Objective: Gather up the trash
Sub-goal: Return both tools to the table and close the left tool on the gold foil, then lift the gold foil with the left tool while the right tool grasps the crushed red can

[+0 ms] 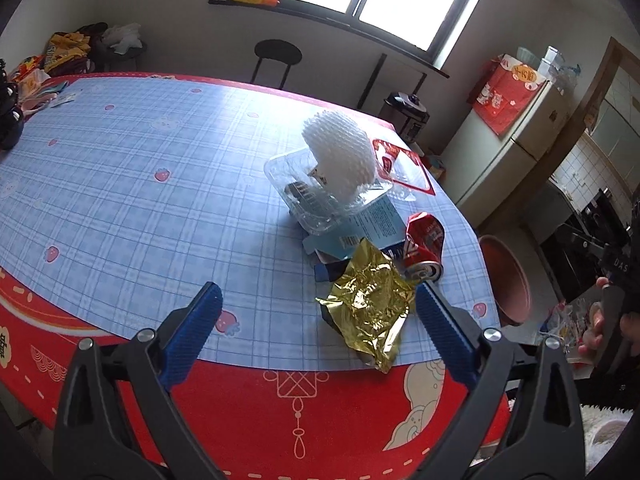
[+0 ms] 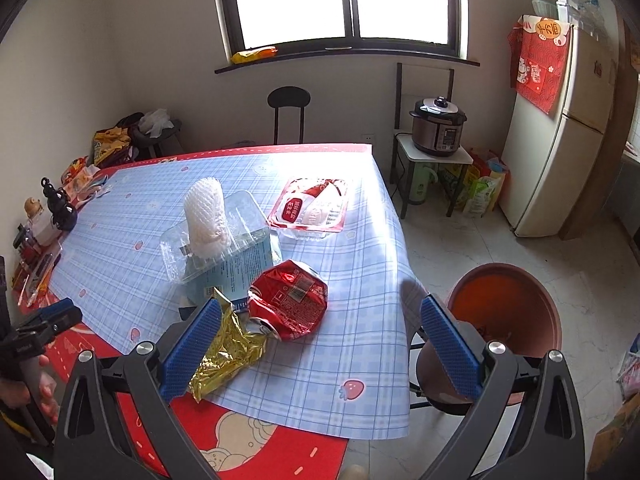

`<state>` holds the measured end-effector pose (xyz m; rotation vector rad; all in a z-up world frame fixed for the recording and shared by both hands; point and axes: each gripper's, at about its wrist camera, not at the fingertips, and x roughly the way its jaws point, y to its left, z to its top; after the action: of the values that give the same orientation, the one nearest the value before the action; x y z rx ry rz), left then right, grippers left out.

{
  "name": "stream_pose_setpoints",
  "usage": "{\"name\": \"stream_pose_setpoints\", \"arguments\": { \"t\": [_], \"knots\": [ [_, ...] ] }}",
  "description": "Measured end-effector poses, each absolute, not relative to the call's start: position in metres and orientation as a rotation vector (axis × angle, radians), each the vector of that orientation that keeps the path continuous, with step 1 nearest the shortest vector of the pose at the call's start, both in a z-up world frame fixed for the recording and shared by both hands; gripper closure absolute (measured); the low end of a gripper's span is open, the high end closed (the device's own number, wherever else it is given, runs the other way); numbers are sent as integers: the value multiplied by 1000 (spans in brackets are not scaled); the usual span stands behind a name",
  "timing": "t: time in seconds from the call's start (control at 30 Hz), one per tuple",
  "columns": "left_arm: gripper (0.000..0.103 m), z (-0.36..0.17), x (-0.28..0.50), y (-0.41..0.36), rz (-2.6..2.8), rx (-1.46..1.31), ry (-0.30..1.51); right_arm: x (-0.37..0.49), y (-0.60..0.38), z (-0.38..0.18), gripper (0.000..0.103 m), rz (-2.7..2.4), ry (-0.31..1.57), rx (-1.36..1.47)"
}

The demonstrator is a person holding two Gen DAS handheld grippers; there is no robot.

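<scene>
Trash lies near the table's corner: a gold foil wrapper (image 1: 370,304) (image 2: 226,346), a crushed red can (image 1: 425,246) (image 2: 289,300), a clear plastic tray (image 1: 320,196) (image 2: 216,240) holding a white foam net (image 1: 340,152) (image 2: 206,216) on a blue box (image 1: 368,228) (image 2: 240,268), and a red-labelled tray (image 1: 404,168) (image 2: 310,210). My left gripper (image 1: 318,300) is open above the table's near edge, the wrapper by its right finger. My right gripper (image 2: 320,314) is open, hovering just short of the can. A brown bin (image 2: 504,312) (image 1: 506,280) stands on the floor beside the table.
The table (image 1: 120,184) (image 2: 352,344) has a blue plaid cloth with red borders. Figurines and clutter (image 2: 52,216) line its far left edge. A stool (image 2: 289,114), a pressure cooker (image 2: 438,126) on a stand, bags and a fridge (image 2: 560,140) stand along the walls.
</scene>
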<state>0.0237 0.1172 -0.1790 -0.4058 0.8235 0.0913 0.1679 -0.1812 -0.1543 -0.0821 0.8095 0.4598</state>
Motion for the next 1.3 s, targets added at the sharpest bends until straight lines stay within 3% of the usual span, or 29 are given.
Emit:
{"name": "stream_pose_setpoints", "arguments": {
  "t": [0.27,0.47,0.73,1.17,1.3],
  "knots": [
    [30,-241,56,100,-113,-474,998,160,-181,-173,5,367,865,-73],
    [31,-278,87,95,-170,-490,1059,146,-182,-184,5,285,903,-80],
    [32,-301,122,74,-203,-316,1079,127,-200,-193,5,148,933,-45],
    [30,-306,143,44,-148,-114,1025,116,-197,-189,5,83,933,-62],
    [38,-307,141,45,-149,-87,1028,120,-188,-191,5,99,944,-66]
  ]
}}
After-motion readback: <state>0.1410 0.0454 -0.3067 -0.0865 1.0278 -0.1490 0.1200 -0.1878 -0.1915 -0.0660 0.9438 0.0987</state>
